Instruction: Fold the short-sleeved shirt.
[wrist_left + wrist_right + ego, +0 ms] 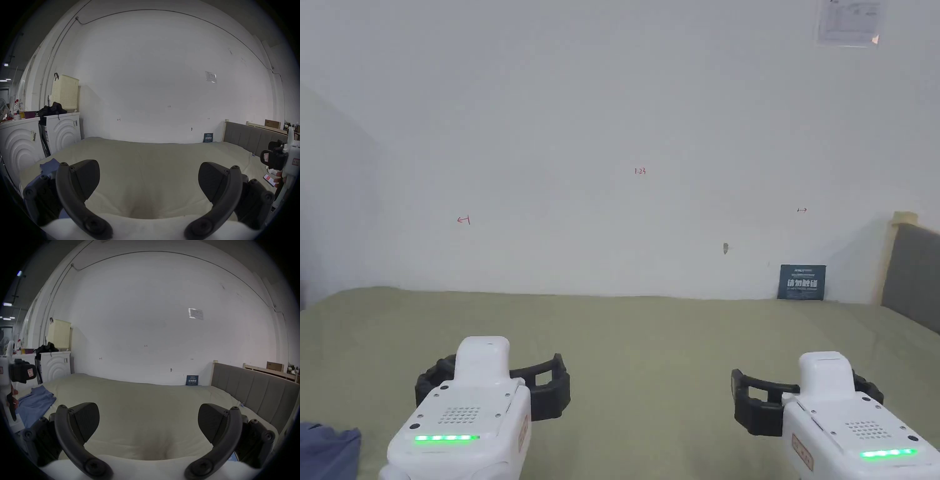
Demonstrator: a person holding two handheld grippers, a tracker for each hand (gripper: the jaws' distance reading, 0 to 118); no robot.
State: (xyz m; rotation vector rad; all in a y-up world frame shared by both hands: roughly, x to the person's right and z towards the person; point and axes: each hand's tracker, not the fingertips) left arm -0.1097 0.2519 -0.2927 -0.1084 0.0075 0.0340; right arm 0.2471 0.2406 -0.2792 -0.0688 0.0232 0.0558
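A blue short-sleeved shirt [325,450] lies crumpled at the left edge of the bed [650,350], which has a pale green sheet. The same shirt [35,400] lies to the left in the right gripper view, and a corner of the shirt [48,165] peeks past the left jaw in the left gripper view. My left gripper [494,372] hovers open over the sheet, just right of the shirt, nothing between its jaws. My right gripper [806,384] is open and empty over the right half of the bed. Both sets of jaws stand wide apart: left gripper [148,178], right gripper [148,418].
A white wall backs the bed, with a small blue sign [801,282] leaning on it. A grey headboard [915,275] closes the right side. White washing machines [63,128] and a cream laundry basket [65,91] stand left. A phone [268,179] lies near the bed's right edge.
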